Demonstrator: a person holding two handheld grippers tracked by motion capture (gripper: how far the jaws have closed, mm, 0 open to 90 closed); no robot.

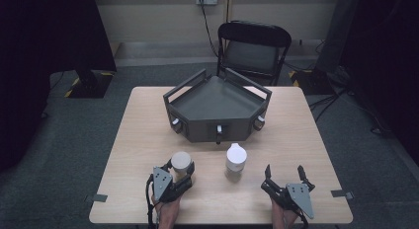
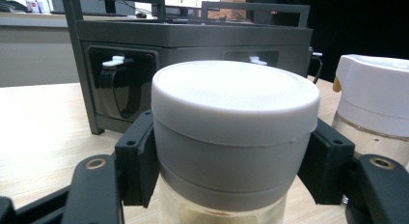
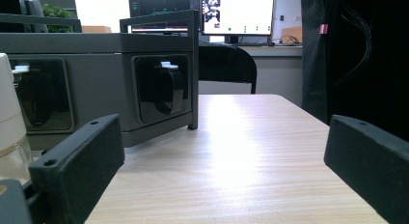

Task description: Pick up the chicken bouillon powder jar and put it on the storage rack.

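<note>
Standing near the left front of the table [image 1: 138, 140], the grey-lidded jar [image 1: 181, 161] is pinched at its lid by the left gripper [image 1: 184, 171], whose jaws press both sides. The right gripper [image 1: 286, 175] rests at the near right with its jaws spread wide and nothing between them. A white-capped jar [image 1: 236, 157] stands between the two, and a dark tray [image 1: 217, 105] sits farther back.

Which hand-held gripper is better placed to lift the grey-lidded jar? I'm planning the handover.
Left. The left hand-held gripper is shut on the jar at its lid. The right hand-held gripper stands open over bare table, off to the side.
</note>
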